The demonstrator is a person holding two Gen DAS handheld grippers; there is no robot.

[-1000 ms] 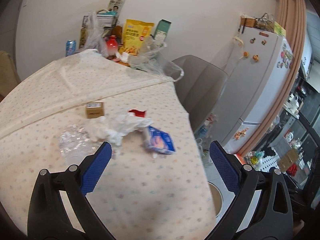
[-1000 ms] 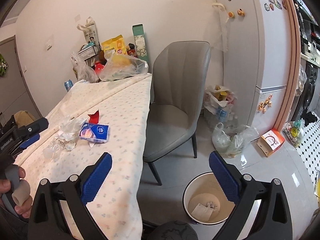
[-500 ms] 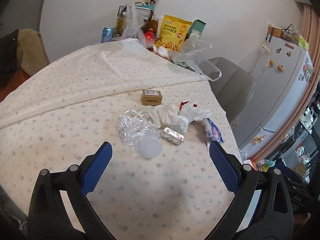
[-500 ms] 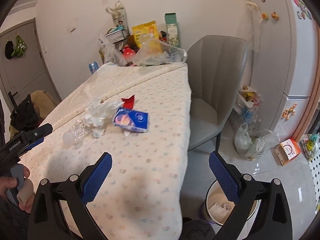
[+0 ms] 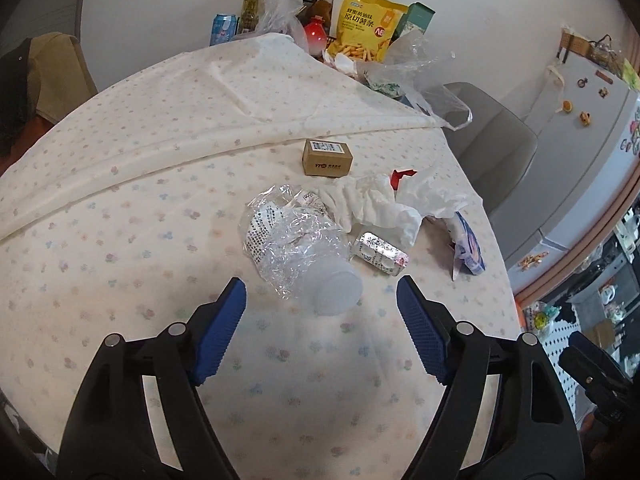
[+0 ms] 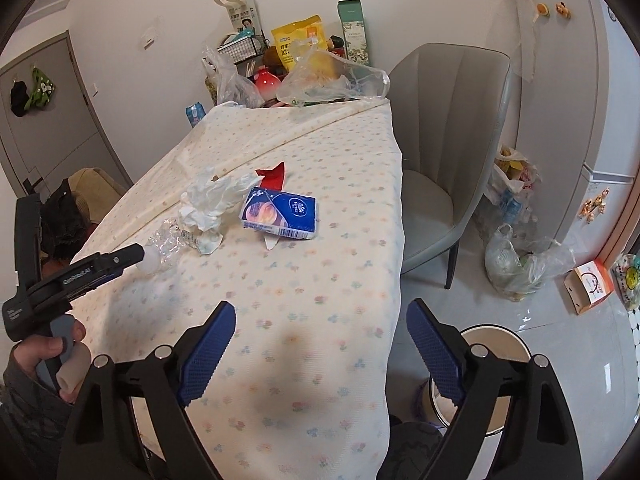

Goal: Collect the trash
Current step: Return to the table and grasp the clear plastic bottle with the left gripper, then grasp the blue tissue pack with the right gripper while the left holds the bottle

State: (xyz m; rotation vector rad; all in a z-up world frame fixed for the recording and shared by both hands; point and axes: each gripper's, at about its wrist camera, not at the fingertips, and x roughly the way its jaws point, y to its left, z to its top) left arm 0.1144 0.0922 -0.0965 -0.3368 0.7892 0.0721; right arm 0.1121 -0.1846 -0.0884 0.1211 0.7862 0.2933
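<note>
A crushed clear plastic bottle lies on the flowered tablecloth, its white cap end just ahead of my open left gripper. Beside it lie a crumpled white tissue, a foil pill blister, a small brown box, a red scrap and a blue tissue pack. In the right wrist view the blue pack, the tissue and the bottle lie ahead of my open, empty right gripper. The left gripper shows there at the left.
A white bin stands on the floor right of the table. A grey chair stands by the table's right side. Snack bags and clear plastic bags crowd the table's far end. Filled bags and a fridge are further right.
My left gripper has moved closer to the crushed bottle, which now sits between the fingertips' line. My right gripper has moved closer over the table. Both stay open.
</note>
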